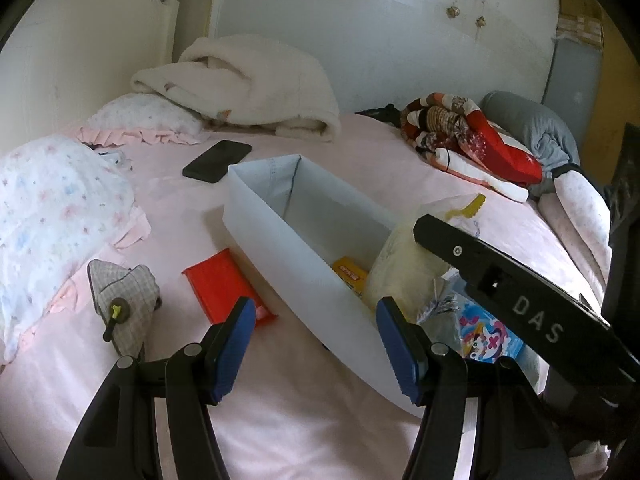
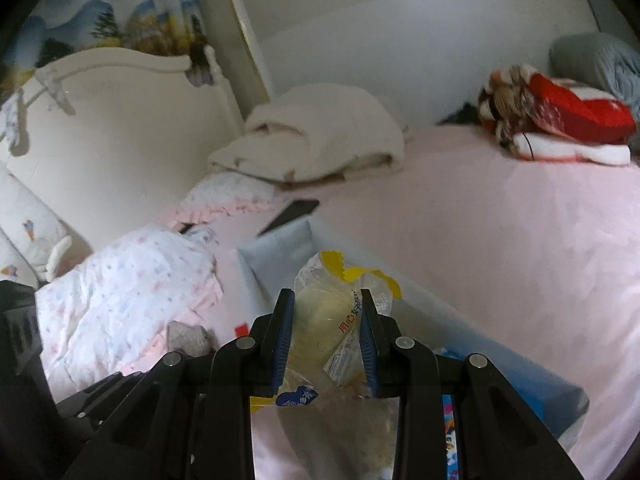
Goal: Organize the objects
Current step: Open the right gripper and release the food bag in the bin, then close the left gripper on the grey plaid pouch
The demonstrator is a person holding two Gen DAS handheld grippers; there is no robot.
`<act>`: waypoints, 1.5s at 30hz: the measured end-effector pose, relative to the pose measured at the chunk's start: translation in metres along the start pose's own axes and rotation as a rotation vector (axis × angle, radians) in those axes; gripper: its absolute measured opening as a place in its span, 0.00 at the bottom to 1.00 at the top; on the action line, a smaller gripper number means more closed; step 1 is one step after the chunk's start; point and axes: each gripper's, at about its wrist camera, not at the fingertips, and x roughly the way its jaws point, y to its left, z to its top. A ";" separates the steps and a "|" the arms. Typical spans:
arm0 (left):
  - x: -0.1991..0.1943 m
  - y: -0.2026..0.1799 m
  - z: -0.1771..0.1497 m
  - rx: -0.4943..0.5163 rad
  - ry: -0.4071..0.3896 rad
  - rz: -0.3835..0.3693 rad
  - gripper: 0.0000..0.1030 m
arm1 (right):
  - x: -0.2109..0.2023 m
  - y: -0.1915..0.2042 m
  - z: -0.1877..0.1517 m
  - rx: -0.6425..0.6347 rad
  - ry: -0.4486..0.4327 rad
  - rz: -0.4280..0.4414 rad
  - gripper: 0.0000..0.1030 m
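Crinkly clear plastic is what my right gripper (image 2: 326,330) is pinching: a bread bag (image 2: 340,312) with a pale, soft loaf inside and a yellow torn top edge. It hangs over the near end of the white bin (image 1: 256,216), which sits on the pink bed sheet (image 1: 400,152). I judge it light and squashy, the film slippery, so holding the loose wrapper rather than the loaf seems right. My left gripper (image 1: 316,344) stands spread and holds nothing, just over the bin's near wall. Inside the translucent, stiff-walled bin lies a yellow packet (image 1: 350,276). A flat red packet (image 1: 224,288) and a checked cloth pouch (image 1: 120,304) wait on the sheet beside it.
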 end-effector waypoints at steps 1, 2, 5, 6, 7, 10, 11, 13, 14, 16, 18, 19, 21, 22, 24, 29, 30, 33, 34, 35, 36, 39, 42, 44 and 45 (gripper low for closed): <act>0.000 0.000 0.000 0.001 0.000 0.000 0.59 | 0.000 -0.001 0.000 0.003 0.004 -0.010 0.31; 0.001 -0.001 0.000 0.002 0.001 -0.001 0.59 | -0.001 -0.001 0.001 0.002 0.002 -0.019 0.31; 0.000 -0.002 0.000 0.007 0.002 0.005 0.59 | -0.006 0.001 0.003 -0.015 -0.030 -0.051 0.34; -0.001 -0.003 0.000 0.008 0.001 0.002 0.59 | -0.008 0.003 0.004 -0.026 -0.038 -0.054 0.36; -0.002 -0.003 -0.001 0.009 0.000 0.001 0.59 | -0.010 0.005 0.004 -0.038 -0.046 -0.052 0.41; -0.004 -0.004 -0.001 0.016 -0.003 0.001 0.59 | -0.011 0.010 0.006 -0.067 -0.059 -0.049 0.43; -0.005 -0.004 -0.001 0.020 -0.004 0.003 0.59 | -0.011 0.011 0.006 -0.072 -0.057 -0.043 0.43; -0.007 -0.004 -0.001 0.024 -0.006 0.008 0.59 | -0.010 0.014 0.005 -0.080 -0.047 -0.028 0.43; -0.009 -0.003 -0.001 0.024 -0.007 0.010 0.59 | -0.010 0.016 0.004 -0.084 -0.043 -0.023 0.43; -0.012 0.002 -0.002 0.014 -0.011 0.010 0.59 | -0.009 0.019 0.004 -0.095 -0.038 -0.003 0.43; -0.016 0.010 -0.001 -0.009 -0.016 0.005 0.59 | -0.009 0.023 0.004 -0.105 -0.038 0.017 0.43; -0.017 0.014 0.000 -0.020 -0.018 0.005 0.59 | -0.009 0.026 0.004 -0.112 -0.039 0.032 0.43; -0.019 0.025 0.001 -0.042 -0.019 0.016 0.59 | -0.010 0.030 0.003 -0.120 -0.041 0.064 0.43; -0.020 0.030 0.001 -0.052 -0.019 0.024 0.59 | -0.010 0.033 0.003 -0.124 -0.041 0.083 0.43; -0.023 0.042 0.002 -0.077 -0.013 0.042 0.59 | -0.009 0.039 0.002 -0.132 -0.038 0.116 0.44; -0.030 0.079 -0.001 -0.118 -0.017 0.115 0.59 | -0.003 0.060 0.001 -0.149 -0.019 0.233 0.44; -0.028 0.090 -0.003 -0.132 -0.009 0.148 0.59 | -0.002 0.065 -0.001 -0.158 -0.017 0.246 0.44; -0.013 0.121 -0.005 -0.205 0.023 0.190 0.59 | 0.002 0.073 -0.005 -0.170 -0.002 0.258 0.44; -0.006 0.131 -0.007 -0.228 0.032 0.203 0.59 | 0.003 0.073 -0.006 -0.168 0.008 0.263 0.44; 0.003 0.139 -0.010 -0.247 0.046 0.219 0.59 | 0.004 0.073 -0.008 -0.165 0.017 0.265 0.44; 0.013 0.145 -0.013 -0.252 0.068 0.230 0.59 | 0.004 0.072 -0.009 -0.160 0.027 0.265 0.44; 0.040 0.150 -0.023 -0.212 0.137 0.270 0.59 | 0.006 0.066 -0.012 -0.148 0.051 0.262 0.44; 0.061 0.149 -0.030 -0.152 0.167 0.329 0.59 | 0.007 0.061 -0.011 -0.127 0.058 0.264 0.44; 0.072 0.150 -0.031 -0.131 0.161 0.399 0.59 | 0.007 0.060 -0.009 -0.124 0.056 0.262 0.44; 0.079 0.152 -0.031 -0.131 0.160 0.417 0.59 | 0.007 0.060 -0.008 -0.126 0.053 0.259 0.44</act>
